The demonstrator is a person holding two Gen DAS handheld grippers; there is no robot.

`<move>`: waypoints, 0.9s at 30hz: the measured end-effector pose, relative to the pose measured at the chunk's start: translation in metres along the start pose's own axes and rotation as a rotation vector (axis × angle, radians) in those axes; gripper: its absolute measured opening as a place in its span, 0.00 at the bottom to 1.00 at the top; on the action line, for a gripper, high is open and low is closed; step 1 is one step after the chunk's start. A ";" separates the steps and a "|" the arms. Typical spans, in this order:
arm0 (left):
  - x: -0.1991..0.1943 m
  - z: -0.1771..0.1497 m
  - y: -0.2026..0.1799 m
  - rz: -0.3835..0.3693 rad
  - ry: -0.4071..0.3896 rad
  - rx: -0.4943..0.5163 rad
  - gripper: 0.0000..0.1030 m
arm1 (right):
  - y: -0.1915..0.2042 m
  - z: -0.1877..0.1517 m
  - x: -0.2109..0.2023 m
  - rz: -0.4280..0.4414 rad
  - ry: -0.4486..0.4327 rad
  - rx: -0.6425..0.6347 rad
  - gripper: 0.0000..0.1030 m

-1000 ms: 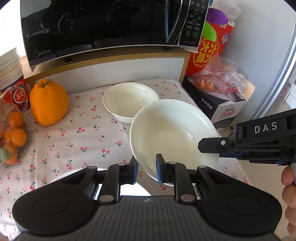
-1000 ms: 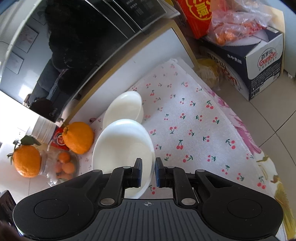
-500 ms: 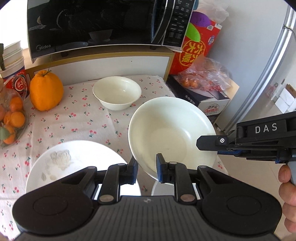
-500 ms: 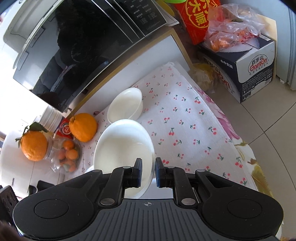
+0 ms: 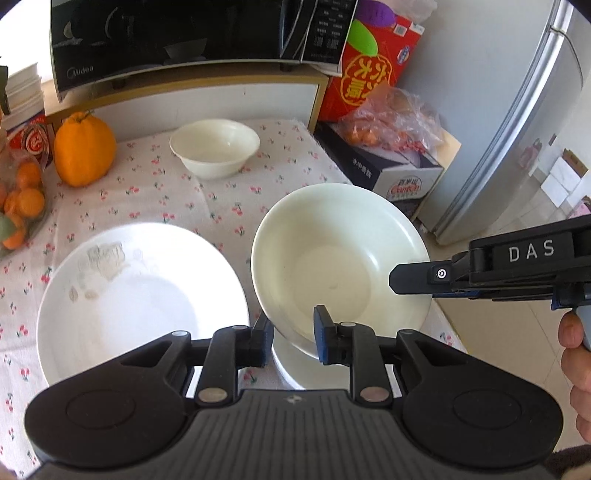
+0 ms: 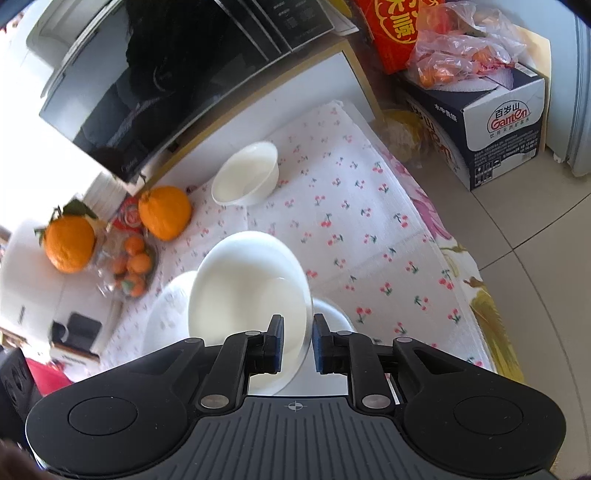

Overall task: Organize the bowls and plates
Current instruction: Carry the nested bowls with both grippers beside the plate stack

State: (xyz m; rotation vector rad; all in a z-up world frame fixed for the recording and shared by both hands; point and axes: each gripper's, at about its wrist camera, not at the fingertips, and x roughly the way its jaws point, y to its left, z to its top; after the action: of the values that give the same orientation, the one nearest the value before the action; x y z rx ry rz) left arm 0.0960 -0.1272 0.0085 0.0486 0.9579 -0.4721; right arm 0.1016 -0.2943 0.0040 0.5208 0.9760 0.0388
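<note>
Both grippers hold one wide cream bowl [image 5: 340, 254] above the cherry-print cloth. My left gripper [image 5: 290, 338] is shut on its near rim. My right gripper [image 6: 297, 341] is shut on its right rim; it also shows in the left wrist view [image 5: 399, 284]. The held bowl [image 6: 251, 288] is tilted. Under it sits another white dish [image 5: 291, 365], mostly hidden. A large white plate [image 5: 140, 295] with smears lies at the left. A small white bowl [image 5: 214, 147] stands at the back, also in the right wrist view [image 6: 245, 179].
A black microwave [image 5: 184, 33] stands on a shelf behind. A big orange fruit [image 5: 83, 149] and a bag of small oranges [image 5: 18, 199] are at the left. A carton [image 5: 384, 173] with a bag of fruit and a fridge [image 5: 517, 122] are on the right.
Both grippers have pulled back and up with the wide bowl. The large white plate and more of the table's near side have come into view.
</note>
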 end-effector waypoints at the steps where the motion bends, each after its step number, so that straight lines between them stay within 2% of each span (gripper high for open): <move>1: 0.001 -0.002 -0.001 0.002 0.008 0.002 0.21 | 0.000 -0.002 0.000 -0.008 0.006 -0.011 0.17; 17: 0.009 -0.013 -0.004 0.012 0.065 0.002 0.22 | -0.004 -0.016 0.010 -0.037 0.080 -0.056 0.18; 27: 0.012 -0.017 -0.003 0.013 0.092 0.006 0.23 | -0.002 -0.016 0.013 -0.063 0.082 -0.083 0.18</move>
State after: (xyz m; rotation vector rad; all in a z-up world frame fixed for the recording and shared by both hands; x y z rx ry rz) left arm 0.0876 -0.1305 -0.0107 0.0827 1.0460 -0.4643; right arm 0.0958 -0.2863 -0.0137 0.4147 1.0661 0.0440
